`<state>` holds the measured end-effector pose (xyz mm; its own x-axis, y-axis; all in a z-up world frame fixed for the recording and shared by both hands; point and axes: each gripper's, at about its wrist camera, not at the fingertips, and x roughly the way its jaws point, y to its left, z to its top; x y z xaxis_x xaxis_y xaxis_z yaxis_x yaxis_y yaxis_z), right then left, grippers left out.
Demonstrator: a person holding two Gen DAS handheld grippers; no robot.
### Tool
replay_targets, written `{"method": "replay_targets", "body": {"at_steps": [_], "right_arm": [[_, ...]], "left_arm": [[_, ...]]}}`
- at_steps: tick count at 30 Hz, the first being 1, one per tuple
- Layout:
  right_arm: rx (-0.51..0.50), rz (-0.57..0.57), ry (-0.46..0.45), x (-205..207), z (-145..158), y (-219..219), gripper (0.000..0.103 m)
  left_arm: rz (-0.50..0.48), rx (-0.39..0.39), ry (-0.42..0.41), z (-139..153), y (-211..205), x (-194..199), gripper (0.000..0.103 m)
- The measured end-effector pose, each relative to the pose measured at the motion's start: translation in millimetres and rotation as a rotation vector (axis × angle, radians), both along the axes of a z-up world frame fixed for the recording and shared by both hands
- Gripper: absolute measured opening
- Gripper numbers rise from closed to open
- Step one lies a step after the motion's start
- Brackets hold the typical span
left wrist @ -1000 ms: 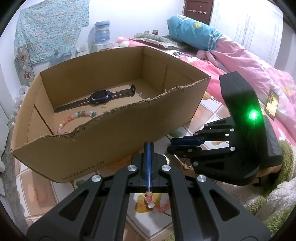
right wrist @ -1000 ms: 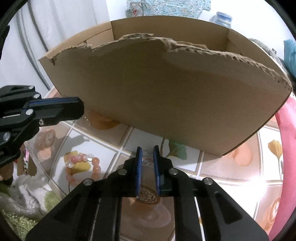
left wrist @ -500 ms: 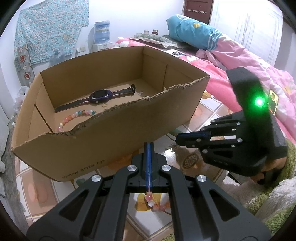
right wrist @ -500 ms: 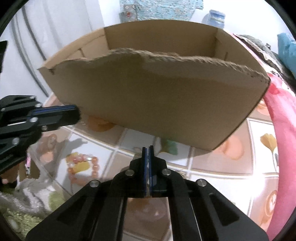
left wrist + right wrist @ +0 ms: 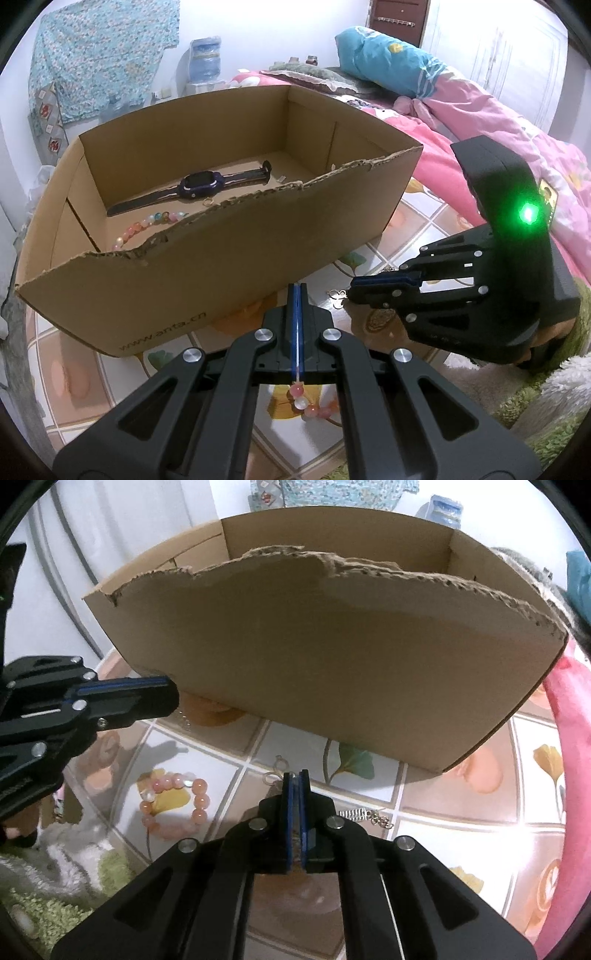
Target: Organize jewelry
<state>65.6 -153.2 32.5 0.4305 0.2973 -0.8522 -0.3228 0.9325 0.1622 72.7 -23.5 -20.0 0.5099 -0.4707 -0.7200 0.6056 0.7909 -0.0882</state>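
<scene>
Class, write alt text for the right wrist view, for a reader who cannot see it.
The right gripper, jaws slightly apart, points down at small metal earrings on the patterned tile floor before a torn cardboard box. A pink bead bracelet lies to the left, below the shut left gripper.

Both fisheye views are brightly and evenly lit, with dark round vignettes and bent lines at the edges. A green light (image 5: 529, 213) glows on the right gripper's housing. White glare flares on the floor tiles (image 5: 532, 823) right of the tool. Soft shadows fall under the cardboard box (image 5: 332, 657). Focus stays fairly sharp.
</scene>
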Motion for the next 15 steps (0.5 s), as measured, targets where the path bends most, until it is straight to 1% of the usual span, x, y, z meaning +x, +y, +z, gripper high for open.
{"method": "replay_targets", "body": {"at_steps": [1, 3, 9, 11, 12, 13, 14, 15], "right_arm": [[0.01, -0.002, 0.004, 1.2, 0.1, -0.6, 0.024], [0.032, 0.005, 0.001, 2.4, 1.3, -2.7, 0.03], [-0.041, 0.006, -0.032, -5.0, 2.1, 19.1, 0.029], [-0.062, -0.003, -0.042, -6.1, 1.6, 24.7, 0.028], [-0.062, -0.003, -0.042, -6.5, 1.6, 25.8, 0.025], [-0.063, -0.006, -0.044, -6.8, 1.7, 26.9, 0.019], [-0.059, -0.009, -0.042, -6.6, 1.8, 27.8, 0.016], [-0.055, -0.011, -0.042, -6.8, 2.1, 28.3, 0.016]], "left_arm": [[0.0, 0.0, 0.0, 0.3, 0.3, 0.2, 0.0], [0.001, -0.002, 0.0, 0.1, 0.4, 0.3, 0.0], [0.003, 0.002, 0.003, -0.6, 2.0, 1.3, 0.0], [0.003, 0.001, 0.004, -0.8, 1.8, 1.6, 0.0], [0.003, 0.003, 0.004, -1.0, 1.8, 1.5, 0.0], [0.003, 0.004, 0.003, -1.1, 2.1, 1.4, 0.0], [0.003, 0.002, 0.004, -0.8, 1.9, 1.5, 0.0], [0.003, 0.001, 0.005, -0.7, 2.1, 1.5, 0.0]]}}
